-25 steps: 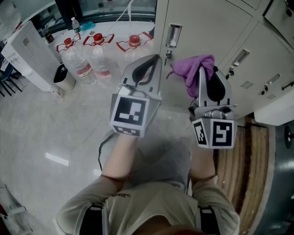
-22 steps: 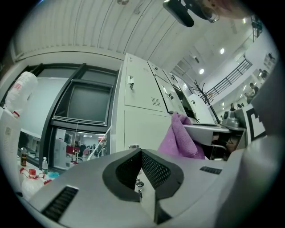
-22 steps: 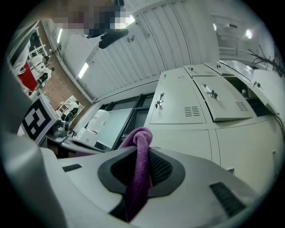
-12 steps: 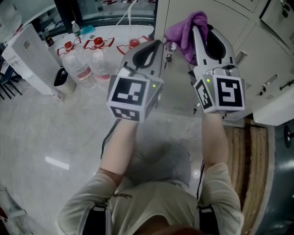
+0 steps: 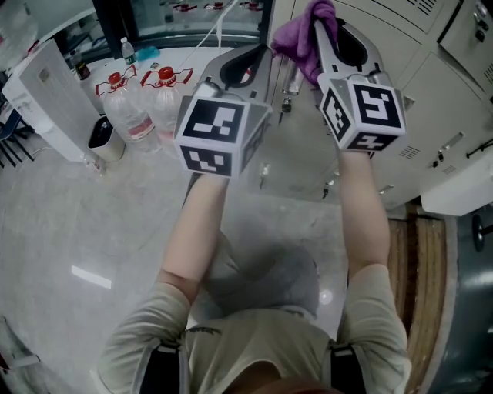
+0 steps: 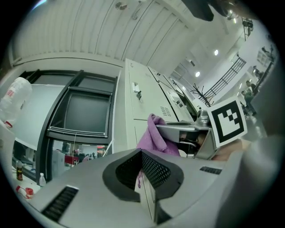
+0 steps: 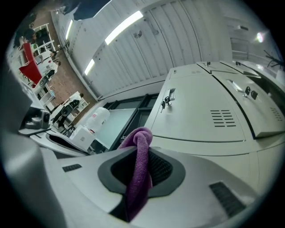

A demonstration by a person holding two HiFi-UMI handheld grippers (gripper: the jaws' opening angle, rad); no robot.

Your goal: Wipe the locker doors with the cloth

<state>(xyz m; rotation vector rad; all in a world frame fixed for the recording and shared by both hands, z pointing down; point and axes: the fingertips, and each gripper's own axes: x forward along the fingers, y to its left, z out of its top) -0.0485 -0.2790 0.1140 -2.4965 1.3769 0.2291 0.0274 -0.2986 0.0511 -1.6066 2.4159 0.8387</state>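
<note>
The purple cloth [image 5: 296, 40] is pinched in my right gripper [image 5: 320, 21], which is shut on it and held high against the cream locker doors [image 5: 308, 150]. In the right gripper view the cloth [image 7: 140, 171] hangs down between the jaws, with a vented locker door [image 7: 200, 116] ahead. My left gripper [image 5: 260, 51] is beside it on the left, shut with nothing in it, near a door handle [image 5: 290, 75]. The left gripper view shows the cloth [image 6: 153, 136] and the lockers [image 6: 142, 95] past its shut jaws.
Large water bottles [image 5: 123, 98] stand on the floor at the left of the lockers, with a white unit [image 5: 45, 86] and a small bin [image 5: 100, 132] further left. Keys hang from a lock [image 5: 285, 98]. A wooden mat [image 5: 420, 269] lies at the lower right.
Both grippers have risen and moved towards the lockers. The cloth has gone up the door from beside the handle to higher than it.
</note>
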